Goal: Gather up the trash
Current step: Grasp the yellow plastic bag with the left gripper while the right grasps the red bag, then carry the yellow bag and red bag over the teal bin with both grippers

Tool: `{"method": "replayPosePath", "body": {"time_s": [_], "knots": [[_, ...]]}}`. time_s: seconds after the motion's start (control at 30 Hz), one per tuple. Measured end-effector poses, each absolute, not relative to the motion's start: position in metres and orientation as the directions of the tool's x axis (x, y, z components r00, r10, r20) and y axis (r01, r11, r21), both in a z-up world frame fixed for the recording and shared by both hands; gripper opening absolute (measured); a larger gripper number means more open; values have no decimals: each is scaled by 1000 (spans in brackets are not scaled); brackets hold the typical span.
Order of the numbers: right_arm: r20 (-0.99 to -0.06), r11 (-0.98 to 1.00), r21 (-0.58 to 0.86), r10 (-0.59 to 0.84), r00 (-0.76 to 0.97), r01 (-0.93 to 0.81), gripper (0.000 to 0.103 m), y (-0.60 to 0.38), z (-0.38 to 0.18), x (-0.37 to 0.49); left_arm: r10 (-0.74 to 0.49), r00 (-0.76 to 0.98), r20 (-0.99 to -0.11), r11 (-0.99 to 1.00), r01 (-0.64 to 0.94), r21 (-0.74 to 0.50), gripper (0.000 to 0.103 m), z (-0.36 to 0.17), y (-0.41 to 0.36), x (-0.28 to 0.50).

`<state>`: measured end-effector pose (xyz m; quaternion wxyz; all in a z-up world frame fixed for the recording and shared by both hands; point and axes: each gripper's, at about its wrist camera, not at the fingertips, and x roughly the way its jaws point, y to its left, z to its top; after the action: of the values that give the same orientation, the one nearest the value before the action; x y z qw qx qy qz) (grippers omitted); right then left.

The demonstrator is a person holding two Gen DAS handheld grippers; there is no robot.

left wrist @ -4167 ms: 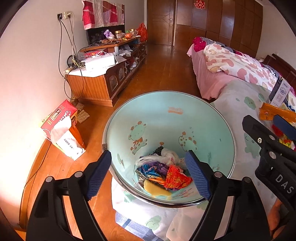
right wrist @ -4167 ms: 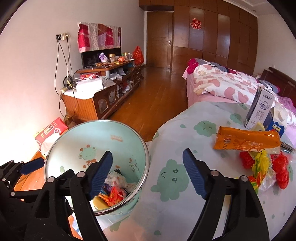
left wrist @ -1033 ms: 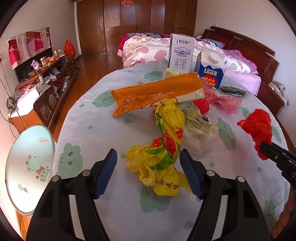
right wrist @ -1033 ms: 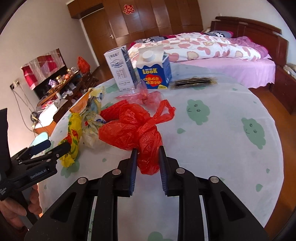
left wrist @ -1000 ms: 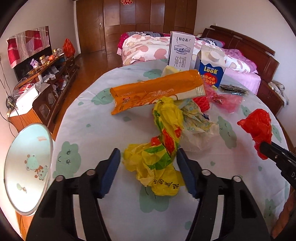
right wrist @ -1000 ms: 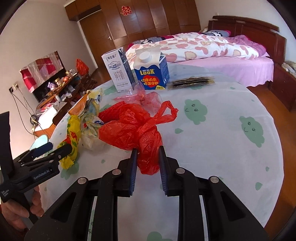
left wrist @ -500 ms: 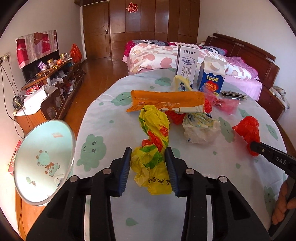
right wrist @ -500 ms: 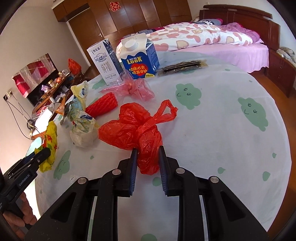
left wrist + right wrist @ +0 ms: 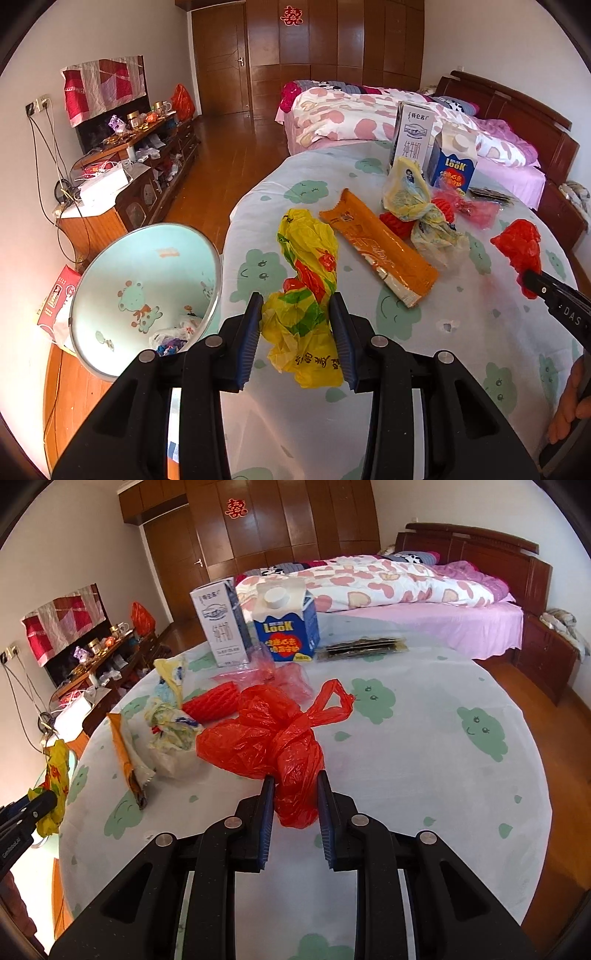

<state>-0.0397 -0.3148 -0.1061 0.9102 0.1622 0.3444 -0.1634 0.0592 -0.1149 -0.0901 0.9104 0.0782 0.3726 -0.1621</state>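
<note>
Left hand-held gripper (image 9: 295, 328) clamped on yellow plastic bag (image 9: 306, 280) beside the trash bin (image 9: 147, 295); right hand-held gripper (image 9: 293, 805) pinching red plastic bag (image 9: 266, 734) over the desk (image 9: 424, 760).

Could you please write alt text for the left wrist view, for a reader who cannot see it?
The left gripper is shut on a crumpled yellow plastic bag above a round table with a cloud-print cloth. A pale blue bin stands to its left; an orange wrapper lies beyond.
</note>
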Motion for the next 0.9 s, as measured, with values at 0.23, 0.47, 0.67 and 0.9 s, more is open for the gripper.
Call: {"method": "replayPosePath", "body": {"time_s": [0.23, 0.47, 0.67, 0.9], "knots": [[-659, 921, 167, -162, 734, 353, 23, -280, -93, -36, -257, 686, -681, 941, 338, -14, 37, -80, -90, 54], [-644, 939, 151, -144, 752, 310, 23, -251, -83, -35, -276, 696, -663, 943, 330, -46, 37, -73, -73, 50], [-632, 951, 147, -121, 766, 271, 23, -230, -75, -34, -305, 691, -655, 942, 319, -102, 37, -69, -52, 47], [-626, 963, 137, -96, 774, 230, 23, -207, -73, -28, -261, 692, -673, 959, 269, -95, 37, -73, -34, 49]]}}
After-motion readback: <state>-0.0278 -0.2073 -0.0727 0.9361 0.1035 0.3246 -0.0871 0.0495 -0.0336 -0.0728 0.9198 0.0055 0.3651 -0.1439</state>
